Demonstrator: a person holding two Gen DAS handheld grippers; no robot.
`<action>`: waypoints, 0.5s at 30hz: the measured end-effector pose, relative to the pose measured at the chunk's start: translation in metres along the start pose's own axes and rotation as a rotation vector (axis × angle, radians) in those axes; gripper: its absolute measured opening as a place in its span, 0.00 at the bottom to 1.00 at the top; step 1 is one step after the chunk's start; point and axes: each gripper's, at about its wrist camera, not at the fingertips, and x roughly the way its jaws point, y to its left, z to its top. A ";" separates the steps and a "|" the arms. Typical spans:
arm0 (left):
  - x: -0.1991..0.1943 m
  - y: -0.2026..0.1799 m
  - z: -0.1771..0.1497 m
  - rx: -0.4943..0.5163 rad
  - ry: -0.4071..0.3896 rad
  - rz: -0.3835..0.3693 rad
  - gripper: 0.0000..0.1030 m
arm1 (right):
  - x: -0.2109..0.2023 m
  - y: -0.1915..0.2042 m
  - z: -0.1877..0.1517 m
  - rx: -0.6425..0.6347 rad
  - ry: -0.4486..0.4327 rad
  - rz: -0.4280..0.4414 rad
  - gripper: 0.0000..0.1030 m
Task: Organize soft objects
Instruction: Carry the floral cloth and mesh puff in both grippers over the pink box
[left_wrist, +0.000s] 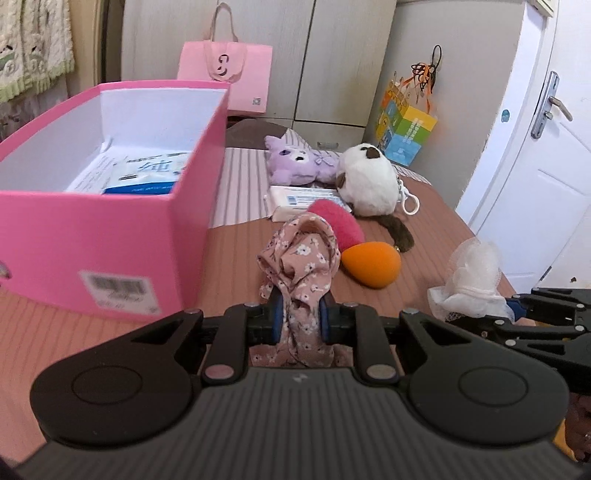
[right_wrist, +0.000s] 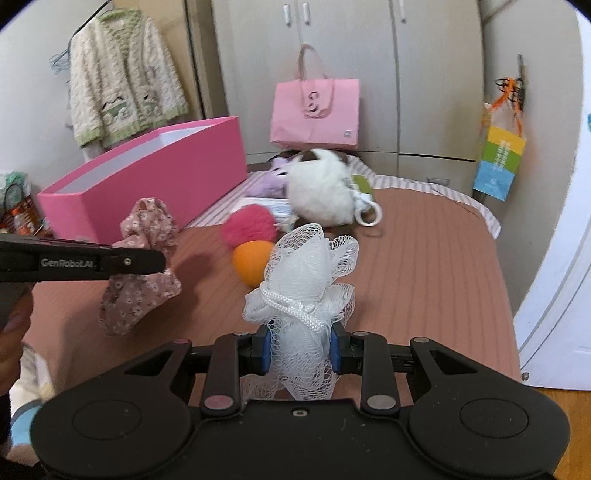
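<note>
Left gripper (left_wrist: 300, 314): jaws closed on the floral fabric scrunchie (left_wrist: 301, 266), held clear of the bed (left_wrist: 229, 258). Right gripper (right_wrist: 300, 349): jaws closed on the white mesh bath pouf (right_wrist: 306, 280), also lifted. The pink box (left_wrist: 110, 229) stands open on the bed, to the left of both. The likely step is transfer to the box. Carry each item over the rim before parting the jaws, one gripper at a time. Avoid dragging loose folds against the box wall. Pink pompom (left_wrist: 341, 223), orange sponge (left_wrist: 371, 264) and plush toys (left_wrist: 365, 181) lie on the bed.
</note>
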 end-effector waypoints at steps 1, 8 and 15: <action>-0.005 0.002 -0.002 -0.001 -0.011 0.008 0.17 | -0.001 0.004 0.001 0.010 0.015 0.008 0.33; -0.042 0.027 -0.012 -0.026 -0.021 0.037 0.17 | -0.009 0.032 0.000 -0.016 0.059 0.108 0.34; -0.058 0.057 -0.019 -0.056 0.096 0.032 0.17 | -0.015 0.068 0.010 -0.106 0.079 0.221 0.34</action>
